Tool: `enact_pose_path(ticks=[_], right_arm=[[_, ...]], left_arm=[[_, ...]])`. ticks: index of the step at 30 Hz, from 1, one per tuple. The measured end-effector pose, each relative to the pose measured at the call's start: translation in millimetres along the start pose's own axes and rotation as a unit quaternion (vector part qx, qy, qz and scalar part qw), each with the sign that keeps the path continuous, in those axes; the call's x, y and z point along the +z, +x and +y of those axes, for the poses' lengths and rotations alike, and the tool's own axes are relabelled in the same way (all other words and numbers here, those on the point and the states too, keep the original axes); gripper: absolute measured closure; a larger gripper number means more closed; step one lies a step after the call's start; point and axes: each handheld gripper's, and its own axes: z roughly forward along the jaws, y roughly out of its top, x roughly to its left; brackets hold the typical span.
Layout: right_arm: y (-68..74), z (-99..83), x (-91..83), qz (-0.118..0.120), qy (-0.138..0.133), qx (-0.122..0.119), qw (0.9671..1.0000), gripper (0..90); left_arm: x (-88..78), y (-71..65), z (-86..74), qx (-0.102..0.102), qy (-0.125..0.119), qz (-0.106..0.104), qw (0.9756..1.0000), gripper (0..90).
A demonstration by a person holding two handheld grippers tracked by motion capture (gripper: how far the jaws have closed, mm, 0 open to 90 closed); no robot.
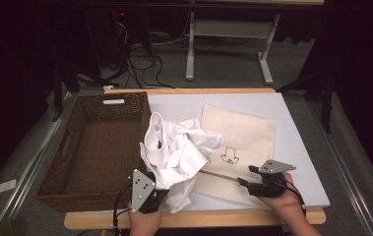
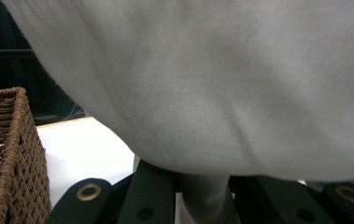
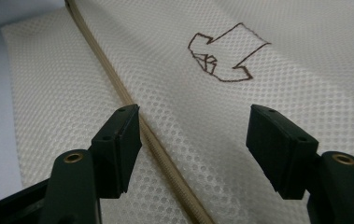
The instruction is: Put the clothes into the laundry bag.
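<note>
My left claw (image 1: 160, 192) is clenched on a fold of the crumpled white garment (image 1: 176, 147), which hangs bunched just left of the mesh laundry bag (image 1: 240, 135), between it and the wicker basket (image 1: 95, 147). In the left gripper view the white cloth (image 2: 212, 79) drapes right over my jaws, a pinch of it caught between them.

My right claw (image 1: 243, 175) hovers released at the near edge of the bag, jaws apart and pressing on nothing. In the right gripper view they straddle the zip (image 3: 151, 135) that runs along the bag, with the stitched shirt mark (image 3: 223, 53) just beyond.

I judge this to be the step of opening the bag so the garment can go in. Next I should lower the right claw onto the mesh beside the zip and pinch only the top layer, then lift it. The left keeps the garment clear until the mouth of the bag gapes on the worktop (image 1: 297, 147).
</note>
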Motion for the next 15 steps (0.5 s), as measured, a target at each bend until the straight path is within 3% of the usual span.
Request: enact_pose_path(ticks=[3, 10, 12, 15], right_arm=[[1.2, -0.4, 4.9, 0.003, 0.012, -0.009, 0.9999, 40.7], [-0.5, 0.0, 9.1, 0.009, 0.018, -0.003, 0.9998, 54.2], [0.9, 0.2, 9.2, 0.006, 0.018, -0.009, 0.9998, 62.8], [1.5, 0.3, 11.0, 0.008, 0.024, -0.017, 0.9995, 68.8]], left_arm=[[-0.1, -0.6, -0.6, 0.0, 0.001, 0.0, 1.0, 80.8], [0.0, -2.1, -1.8, 0.004, 0.003, -0.003, 1.0, 80.8], [-0.1, -2.3, -1.5, 0.004, 0.001, -0.003, 1.0, 80.8], [-0.5, -2.2, -1.4, 0.003, 0.001, -0.003, 1.0, 80.8]])
